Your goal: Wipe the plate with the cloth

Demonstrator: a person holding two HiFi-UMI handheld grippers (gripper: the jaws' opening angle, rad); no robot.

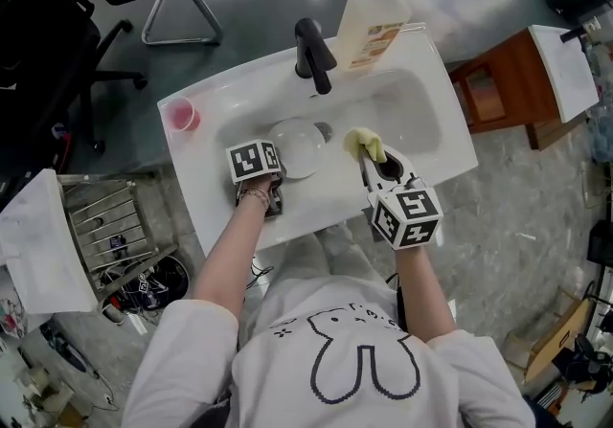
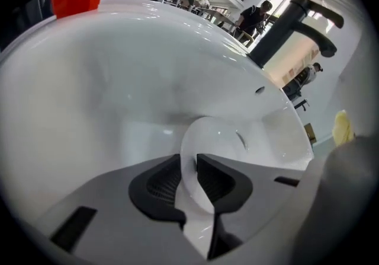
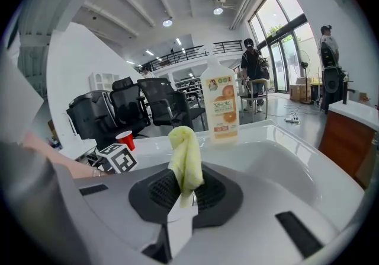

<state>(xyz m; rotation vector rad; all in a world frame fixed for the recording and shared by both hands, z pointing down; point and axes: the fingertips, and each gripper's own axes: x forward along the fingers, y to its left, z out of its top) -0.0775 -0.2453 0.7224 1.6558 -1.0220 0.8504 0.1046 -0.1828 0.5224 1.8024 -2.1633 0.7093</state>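
Over the sink (image 1: 239, 81), right gripper (image 3: 186, 190) pinches a crumpled yellow cloth (image 3: 185, 157); left gripper (image 2: 190, 178) loosely straddles the white plate (image 2: 216, 139).

The basin's (image 1: 421, 120) right half is bare and open from above. The faucet (image 1: 314, 55) overhangs the back middle. The bottle (image 1: 372, 26) blocks the back rim and the cup (image 1: 180, 114) the left rim. The plate (image 1: 299, 146) fills the left floor, with the left gripper (image 2: 190, 169) at its edge. The right gripper (image 1: 372, 160), with cloth (image 1: 363, 141), stands just beside the plate.
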